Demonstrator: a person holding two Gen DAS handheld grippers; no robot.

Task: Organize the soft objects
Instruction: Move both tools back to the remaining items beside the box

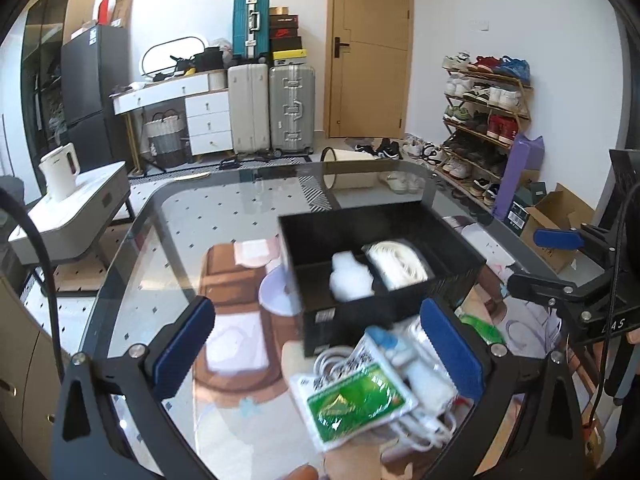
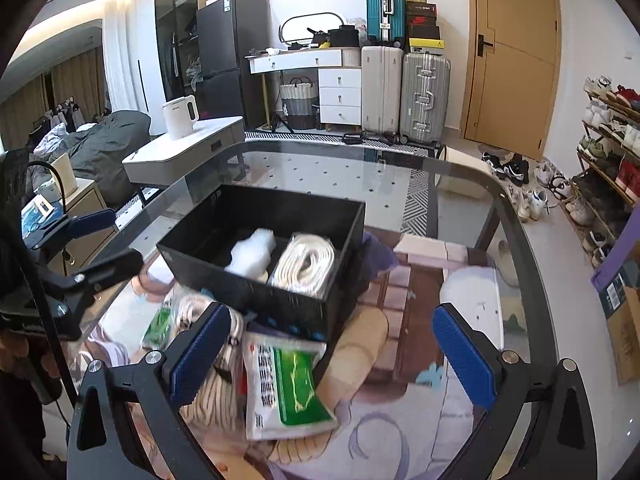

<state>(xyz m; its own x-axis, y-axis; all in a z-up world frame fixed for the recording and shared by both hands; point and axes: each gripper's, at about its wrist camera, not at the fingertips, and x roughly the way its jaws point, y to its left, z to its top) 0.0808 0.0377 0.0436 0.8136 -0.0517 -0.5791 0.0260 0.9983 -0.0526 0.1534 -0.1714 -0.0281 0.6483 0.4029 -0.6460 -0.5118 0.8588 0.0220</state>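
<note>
A black box (image 1: 360, 324) (image 2: 280, 300) with two compartments stands on the glass table (image 1: 240, 172) (image 2: 320, 146). One compartment holds a white fluffy wad (image 1: 350, 276) (image 2: 252, 254), the other a coiled white rope (image 1: 400, 264) (image 2: 306, 266). In front of the box lies a green-and-white packet (image 1: 352, 404) (image 2: 286, 388) on a loose pile that includes another rope coil (image 2: 216, 380) and a white cable (image 1: 416, 428). My left gripper (image 1: 320, 344) hangs open above that pile. My right gripper (image 2: 332, 356) is open too, beside the pile. Neither grips anything.
A second green packet (image 2: 158, 324) lies left of the pile. A low side table with a white kettle (image 1: 60, 172) (image 2: 180, 118) stands beyond the glass table's left edge. Suitcases (image 1: 272, 108), a door and a shoe rack (image 1: 484, 120) line the far wall.
</note>
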